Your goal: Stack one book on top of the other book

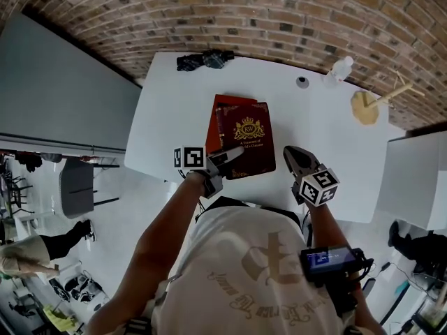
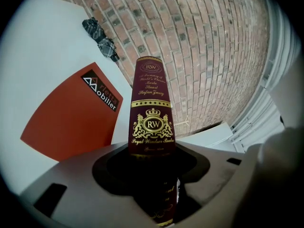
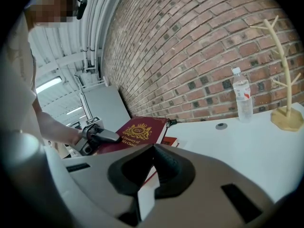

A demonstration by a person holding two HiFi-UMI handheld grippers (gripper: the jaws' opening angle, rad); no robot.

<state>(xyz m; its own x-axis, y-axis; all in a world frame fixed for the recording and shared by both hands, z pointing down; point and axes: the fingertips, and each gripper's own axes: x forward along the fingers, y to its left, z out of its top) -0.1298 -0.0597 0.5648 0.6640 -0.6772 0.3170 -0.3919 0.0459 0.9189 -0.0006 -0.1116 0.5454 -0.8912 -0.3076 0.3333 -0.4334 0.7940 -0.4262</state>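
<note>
A maroon book (image 1: 246, 137) with a gold crest hangs tilted over an orange-red book (image 1: 215, 112) that lies flat on the white table (image 1: 167, 117). My left gripper (image 1: 227, 158) is shut on the maroon book's near left corner. In the left gripper view its spine (image 2: 151, 113) stands up between the jaws, with the orange-red book (image 2: 71, 113) lying to the left. My right gripper (image 1: 292, 155) hovers to the right of the books, shut and holding nothing. The right gripper view shows the maroon book (image 3: 137, 129) raised above the orange-red one (image 3: 168, 140).
A clear bottle (image 1: 342, 67) and a wooden branch stand (image 1: 367, 105) sit at the table's far right. There is a dark cloth (image 1: 204, 59) at the far edge and a small round object (image 1: 302, 82) nearby. A brick wall lies beyond, and a grey chair (image 1: 75, 187) stands to the left.
</note>
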